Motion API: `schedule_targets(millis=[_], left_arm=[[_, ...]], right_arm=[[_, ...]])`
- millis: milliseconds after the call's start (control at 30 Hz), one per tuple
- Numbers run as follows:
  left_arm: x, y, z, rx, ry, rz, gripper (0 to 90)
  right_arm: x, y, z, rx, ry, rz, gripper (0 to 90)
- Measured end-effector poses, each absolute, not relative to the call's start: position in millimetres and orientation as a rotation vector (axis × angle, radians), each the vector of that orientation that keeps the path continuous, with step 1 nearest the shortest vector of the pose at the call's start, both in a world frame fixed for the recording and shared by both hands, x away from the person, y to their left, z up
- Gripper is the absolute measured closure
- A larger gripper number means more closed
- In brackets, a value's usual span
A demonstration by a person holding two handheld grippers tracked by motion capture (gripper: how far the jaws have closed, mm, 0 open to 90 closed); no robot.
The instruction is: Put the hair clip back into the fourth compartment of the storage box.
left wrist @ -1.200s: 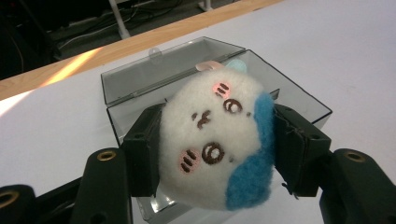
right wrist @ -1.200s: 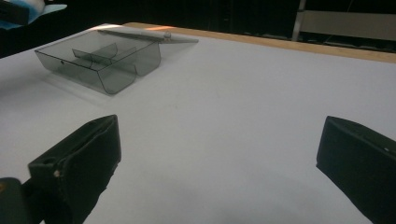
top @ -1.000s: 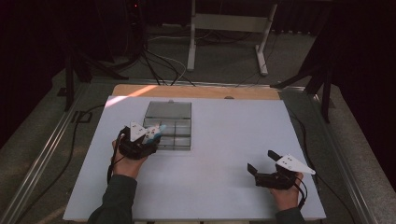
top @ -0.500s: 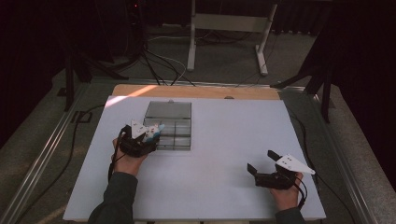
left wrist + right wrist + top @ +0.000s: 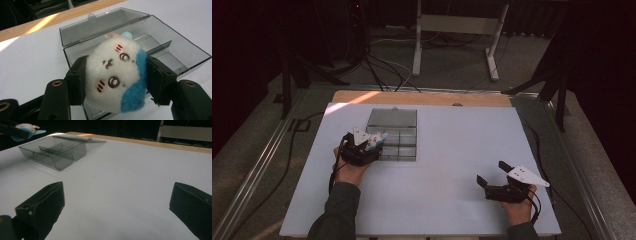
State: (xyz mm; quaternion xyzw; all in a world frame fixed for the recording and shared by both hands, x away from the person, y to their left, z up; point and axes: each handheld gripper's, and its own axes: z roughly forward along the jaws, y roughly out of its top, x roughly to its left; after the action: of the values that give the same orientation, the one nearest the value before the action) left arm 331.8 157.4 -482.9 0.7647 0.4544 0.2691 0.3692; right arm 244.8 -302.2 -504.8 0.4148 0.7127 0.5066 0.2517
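left gripper view has your left gripper (image 5: 113, 82) clamped on the plush toy (image 5: 116, 75) over the box (image 5: 175, 53) rim, so letting go now could bounce it out; right gripper (image 5: 116, 207) gapes empty.

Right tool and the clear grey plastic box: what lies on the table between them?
Nothing: in the right gripper view, only bare white table stretches from the open right tool to the clear grey plastic box.

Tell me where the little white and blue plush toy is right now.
The plush toy is clamped in the left gripper, held at the near left edge of the open clear plastic box on the white table.
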Motion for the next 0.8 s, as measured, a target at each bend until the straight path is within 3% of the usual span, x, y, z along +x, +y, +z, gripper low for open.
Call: schedule_targets(millis=[800], left_arm=[[344.6, 159.7, -494.9, 1.995, 1.235, 0.670, 41.6]], right_arm=[[244.9, -302.1, -504.9, 1.127, 1.940, 1.378, 0.0]])
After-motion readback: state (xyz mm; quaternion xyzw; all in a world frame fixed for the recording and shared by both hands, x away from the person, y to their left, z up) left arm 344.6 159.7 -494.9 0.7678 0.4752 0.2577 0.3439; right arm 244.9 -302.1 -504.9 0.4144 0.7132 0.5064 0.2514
